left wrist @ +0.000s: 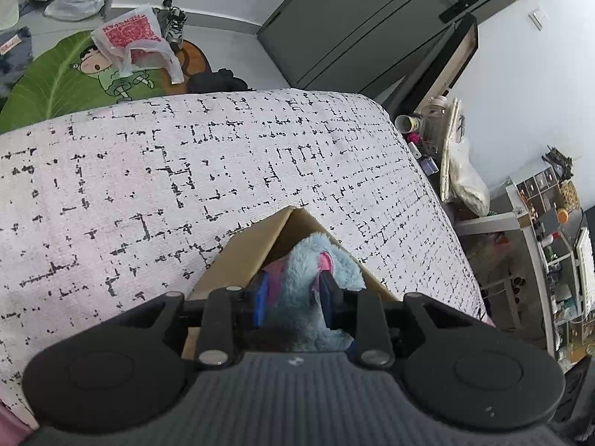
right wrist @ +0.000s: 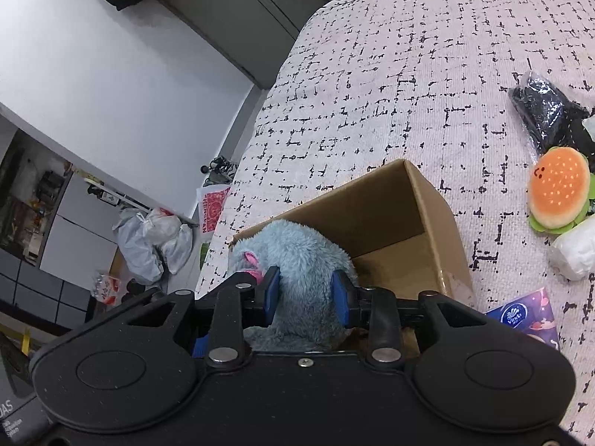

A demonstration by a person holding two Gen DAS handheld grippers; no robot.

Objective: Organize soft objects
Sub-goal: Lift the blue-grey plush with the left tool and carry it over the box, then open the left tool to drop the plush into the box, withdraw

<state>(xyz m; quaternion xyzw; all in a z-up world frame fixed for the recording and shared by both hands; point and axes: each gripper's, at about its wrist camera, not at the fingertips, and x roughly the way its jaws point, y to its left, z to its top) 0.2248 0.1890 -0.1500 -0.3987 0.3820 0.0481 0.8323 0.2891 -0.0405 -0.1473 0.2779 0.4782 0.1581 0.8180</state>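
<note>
A fluffy light-blue plush toy (left wrist: 316, 260) with pink parts sits at the mouth of an open cardboard box (left wrist: 245, 256) on a white bed cover with black marks. My left gripper (left wrist: 293, 293) is shut on the plush, blue pads on both sides. In the right wrist view my right gripper (right wrist: 306, 293) is also shut on the same blue plush (right wrist: 297, 256), over the near left part of the box (right wrist: 394, 215). A burger plush (right wrist: 557, 193) lies on the bed to the right of the box.
A black speckled pouch (right wrist: 546, 111), a white soft bundle (right wrist: 576, 249) and a purple tissue pack (right wrist: 528, 316) lie on the bed cover (right wrist: 409, 74) at the right. Beyond the bed edge are floor clutter, plastic bags (right wrist: 156, 238) and a grey wardrobe (left wrist: 353, 26).
</note>
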